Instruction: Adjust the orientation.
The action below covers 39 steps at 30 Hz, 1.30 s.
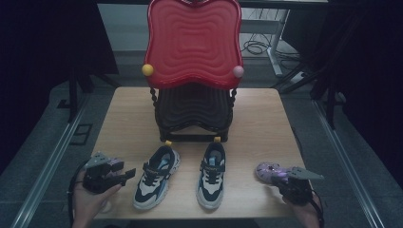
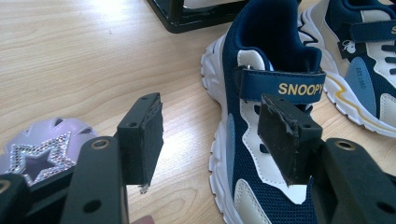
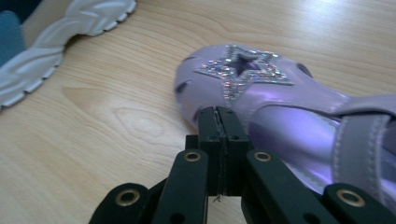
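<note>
Now the right hand-held gripper (image 3: 218, 116), clenched empty, nudges a purple sandal (image 3: 280, 107) on the bench (image 1: 256, 118), while the left hand-held gripper (image 2: 210, 135), released, likely must next clasp the sneaker (image 2: 261, 140).

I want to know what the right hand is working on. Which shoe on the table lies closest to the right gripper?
The purple star sandal beside the right gripper, apart from the two navy-and-white sneakers.
</note>
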{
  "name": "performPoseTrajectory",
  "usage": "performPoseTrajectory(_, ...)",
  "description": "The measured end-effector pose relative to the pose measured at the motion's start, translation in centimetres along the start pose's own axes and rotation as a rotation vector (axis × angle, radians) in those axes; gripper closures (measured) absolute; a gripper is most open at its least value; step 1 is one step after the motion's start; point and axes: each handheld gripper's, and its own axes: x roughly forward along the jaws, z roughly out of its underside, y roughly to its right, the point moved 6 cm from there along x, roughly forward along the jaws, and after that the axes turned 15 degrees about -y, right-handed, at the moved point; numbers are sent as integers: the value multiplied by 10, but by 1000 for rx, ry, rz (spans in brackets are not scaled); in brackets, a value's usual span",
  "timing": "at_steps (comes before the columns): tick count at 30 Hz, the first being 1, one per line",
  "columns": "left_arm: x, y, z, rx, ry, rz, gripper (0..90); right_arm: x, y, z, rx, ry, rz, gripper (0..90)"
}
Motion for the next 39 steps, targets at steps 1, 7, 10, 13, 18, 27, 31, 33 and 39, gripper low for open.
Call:
performPoseTrajectory(1,0,-1,0,-2,1,-1,409,0,0,0,0,0,0,894)
performPoseTrajectory(7,1,-1,1,-1,-4,3,408,-31,5,-9,3,76,-5,894)
performPoseTrajectory(10,1,-1,1,-3,-6,5,408,-39,11,-11,15,88,1,894)
performPoseTrajectory(13,1,-2,1,-8,-6,3,408,-54,28,-15,33,106,35,894)
performPoseTrajectory(18,1,-3,2,-9,-6,2,408,-59,50,-17,65,98,59,894)
performPoseTrajectory(27,3,-3,2,-9,-12,2,407,-52,99,-19,140,66,96,895)
performPoseTrajectory(31,3,-3,3,-9,-13,2,407,-41,111,-15,157,37,84,895)
performPoseTrajectory(33,4,-4,3,-11,-14,1,407,-34,114,-11,164,23,76,895)
performPoseTrajectory(39,5,-4,3,-11,-17,2,406,-30,114,-6,159,14,70,895)
